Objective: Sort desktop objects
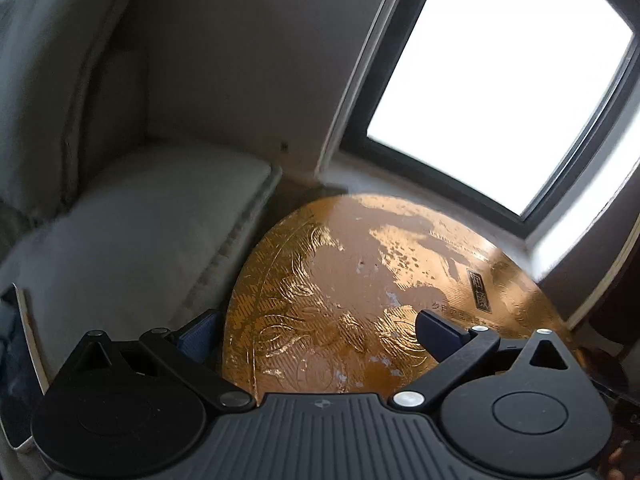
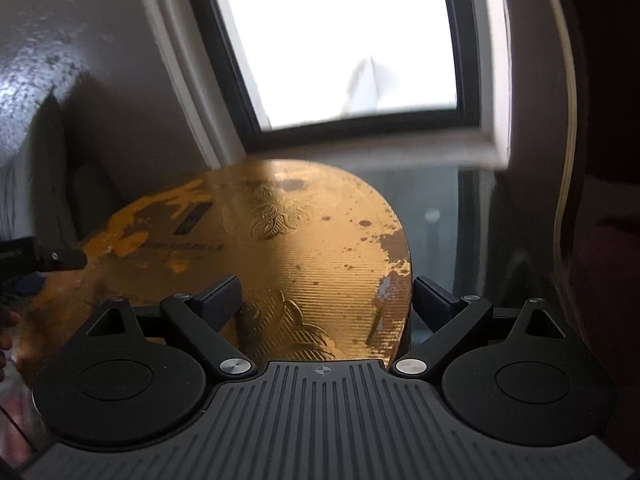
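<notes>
Gold board [image 1: 360,280]: spans between both grippers' fingers, likely for a shared two-handed lift
Left gripper [image 1: 320,330]: fingers apart; not clamped
Right gripper [image 2: 326,300]: fingers apart; straddling the board edge

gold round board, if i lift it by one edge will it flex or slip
The gold round board looks thin and flat, so it is probably light and may flex slightly. Its glossy embossed foil could be slippery under the pads. Worn, flaking patches suggest the coating scratches easily.
</notes>
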